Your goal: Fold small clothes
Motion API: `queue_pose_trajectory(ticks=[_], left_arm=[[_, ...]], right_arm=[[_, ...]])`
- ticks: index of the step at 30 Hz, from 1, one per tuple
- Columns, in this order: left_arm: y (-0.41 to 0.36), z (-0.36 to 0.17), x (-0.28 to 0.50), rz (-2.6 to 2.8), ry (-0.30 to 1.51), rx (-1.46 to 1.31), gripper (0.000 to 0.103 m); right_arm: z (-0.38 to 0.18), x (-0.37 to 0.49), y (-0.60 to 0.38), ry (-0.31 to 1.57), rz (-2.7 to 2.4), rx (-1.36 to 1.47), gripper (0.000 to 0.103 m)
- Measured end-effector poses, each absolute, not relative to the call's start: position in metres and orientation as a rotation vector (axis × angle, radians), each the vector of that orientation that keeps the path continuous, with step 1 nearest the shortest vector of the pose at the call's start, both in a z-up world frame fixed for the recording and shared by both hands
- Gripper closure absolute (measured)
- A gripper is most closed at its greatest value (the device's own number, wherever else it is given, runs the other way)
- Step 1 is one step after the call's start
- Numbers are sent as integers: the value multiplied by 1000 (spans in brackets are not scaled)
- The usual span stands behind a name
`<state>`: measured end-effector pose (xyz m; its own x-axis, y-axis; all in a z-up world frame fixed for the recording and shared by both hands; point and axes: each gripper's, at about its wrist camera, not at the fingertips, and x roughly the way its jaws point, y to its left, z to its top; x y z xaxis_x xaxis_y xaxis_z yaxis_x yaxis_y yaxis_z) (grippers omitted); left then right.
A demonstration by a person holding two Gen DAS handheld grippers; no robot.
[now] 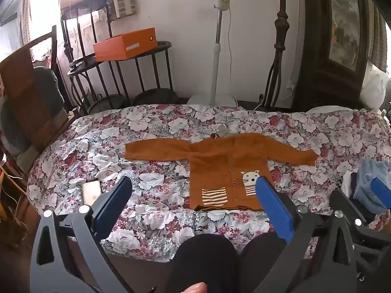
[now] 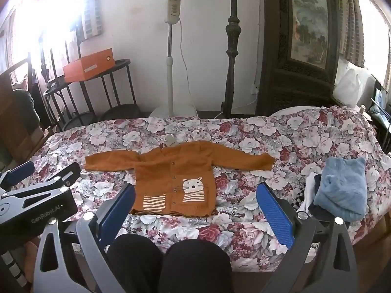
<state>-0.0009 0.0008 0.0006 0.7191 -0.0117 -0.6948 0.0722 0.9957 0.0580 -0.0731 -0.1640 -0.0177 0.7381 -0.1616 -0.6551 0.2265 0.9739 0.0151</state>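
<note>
A small brown cardigan (image 2: 173, 178) with a cat face lies flat, sleeves spread, on a flowered bedspread (image 2: 281, 134). It sits just ahead of the right gripper (image 2: 195, 193), whose blue jaws stand wide apart and empty. The left gripper (image 1: 193, 188) is equally wide and empty, with the cardigan ahead and toward its right finger. Only the right view fully shows the folded blue garment (image 2: 342, 190) beyond its right finger; only the left view shows a pale flat object (image 1: 91, 191) by its left finger.
</note>
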Motion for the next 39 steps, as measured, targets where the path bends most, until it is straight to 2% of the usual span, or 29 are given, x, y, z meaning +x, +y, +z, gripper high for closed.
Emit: queue_pose_trajectory(ticks=[39], left_arm=[[2,-9,-13,-41,779,87,5]], right_arm=[[-13,-74,-164,701,-210,103,3]])
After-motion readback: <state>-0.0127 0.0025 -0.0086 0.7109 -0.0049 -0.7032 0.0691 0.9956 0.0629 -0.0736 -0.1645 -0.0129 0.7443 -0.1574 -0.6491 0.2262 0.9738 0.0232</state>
